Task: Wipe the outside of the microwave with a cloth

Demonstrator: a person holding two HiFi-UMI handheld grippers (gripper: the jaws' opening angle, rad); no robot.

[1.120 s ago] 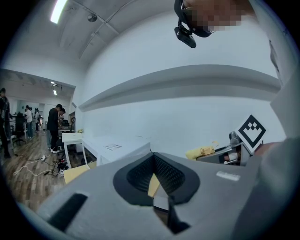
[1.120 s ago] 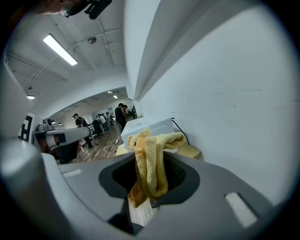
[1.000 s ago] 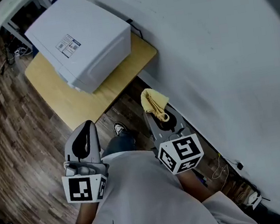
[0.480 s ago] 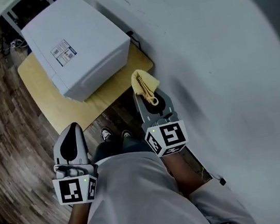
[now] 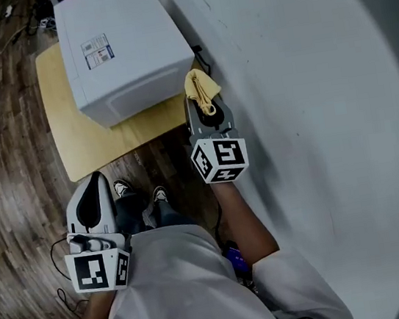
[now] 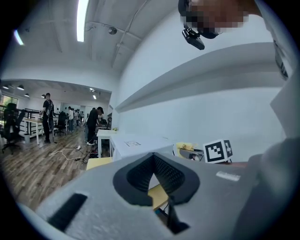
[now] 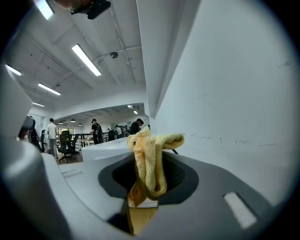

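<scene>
Right claw (image 5: pixel 203 101) clenched on the yellow cloth (image 5: pixel 201 88), folds bunched above its tips. We note the white microwave (image 5: pixel 123 44) just ahead and left of this claw, on a wooden table (image 5: pixel 82 146); whether cloth touches it we cannot tell. White wall (image 5: pixel 310 101) close on its right. Left claw (image 5: pixel 93 184) pinched together on nothing, well back from the microwave.

Low light-wood table (image 5: pixel 97 144) carries the white microwave (image 5: pixel 123 47), and bare tabletop shows left of the microwave and on its near side. Underneath lies dark plank floor (image 5: pixel 9 176). On the microwave's near side, just past the table edge, a person's shoes (image 5: pixel 122 187) stand on those planks.
</scene>
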